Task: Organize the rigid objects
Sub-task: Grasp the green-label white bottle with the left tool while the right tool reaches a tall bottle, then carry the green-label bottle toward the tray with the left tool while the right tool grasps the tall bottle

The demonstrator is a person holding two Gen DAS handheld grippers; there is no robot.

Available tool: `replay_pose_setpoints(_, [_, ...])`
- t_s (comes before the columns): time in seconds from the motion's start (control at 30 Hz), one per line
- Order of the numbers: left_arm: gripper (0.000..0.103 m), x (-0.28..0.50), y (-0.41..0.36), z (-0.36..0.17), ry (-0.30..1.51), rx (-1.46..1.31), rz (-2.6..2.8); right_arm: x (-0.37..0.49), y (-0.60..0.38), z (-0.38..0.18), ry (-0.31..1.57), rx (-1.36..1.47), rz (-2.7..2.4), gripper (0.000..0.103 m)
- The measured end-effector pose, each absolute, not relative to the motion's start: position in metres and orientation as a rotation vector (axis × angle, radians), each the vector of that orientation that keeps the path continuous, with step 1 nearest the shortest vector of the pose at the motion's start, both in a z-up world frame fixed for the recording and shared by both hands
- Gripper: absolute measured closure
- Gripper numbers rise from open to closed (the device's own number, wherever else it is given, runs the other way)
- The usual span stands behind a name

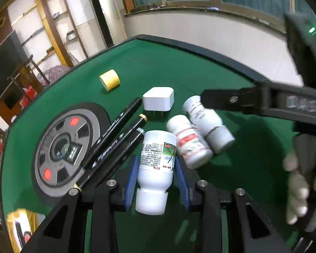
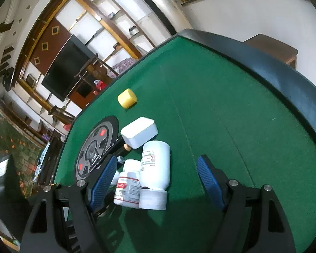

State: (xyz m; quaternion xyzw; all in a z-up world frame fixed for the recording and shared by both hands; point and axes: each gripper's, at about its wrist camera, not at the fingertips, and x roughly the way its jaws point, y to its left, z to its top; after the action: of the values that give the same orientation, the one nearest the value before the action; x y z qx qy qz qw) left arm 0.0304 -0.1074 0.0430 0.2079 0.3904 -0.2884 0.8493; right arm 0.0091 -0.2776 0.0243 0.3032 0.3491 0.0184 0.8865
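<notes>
A white bottle (image 1: 155, 164) with a green-and-white label lies on the green felt table (image 1: 200, 67), cap towards the camera. My left gripper (image 1: 157, 177) is shut on it, its blue pads (image 1: 131, 179) against both sides. Just right of it lie a red-labelled bottle (image 1: 189, 141) and another white bottle (image 1: 206, 122), side by side. One black finger (image 1: 219, 101) of the right gripper reaches over them. In the right wrist view my right gripper (image 2: 158, 181) is open wide around these two bottles, the white one (image 2: 155, 168) and the red-labelled one (image 2: 128, 187).
Three black markers (image 1: 115, 141) lie left of the bottles, on a round printed disc (image 1: 59, 147). A white charger plug (image 1: 158, 101) and a yellow tape roll (image 1: 109, 82) sit farther back. A gloved hand (image 1: 297, 185) is at the right. A yellow pack (image 1: 19, 227) lies bottom left.
</notes>
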Motion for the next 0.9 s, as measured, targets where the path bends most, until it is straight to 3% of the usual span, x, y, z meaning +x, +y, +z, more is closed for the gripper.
replay_pose_setpoints(0.23, [0.067, 0.001, -0.070, 0.064, 0.822, 0.311, -0.623, 0.014, -0.259, 0.021, 0.776, 0.527, 0.048, 0.026])
replay_pose_setpoints(0.33, [0.067, -0.010, -0.051, 0.069, 0.828, 0.261, -0.626, 0.018, -0.250, 0.016, 0.817, 0.455, 0.015, 0.040])
replay_pose_setpoints(0.47, [0.067, -0.020, -0.019, 0.077, 0.854, 0.145, -0.634, 0.019, -0.244, 0.015, 0.819, 0.396, -0.003, 0.050])
replay_pose_setpoints(0.9, [0.067, -0.067, 0.113, 0.112, 0.792, -0.097, -0.562, 0.031, -0.217, 0.016, 0.878, 0.238, -0.093, 0.050])
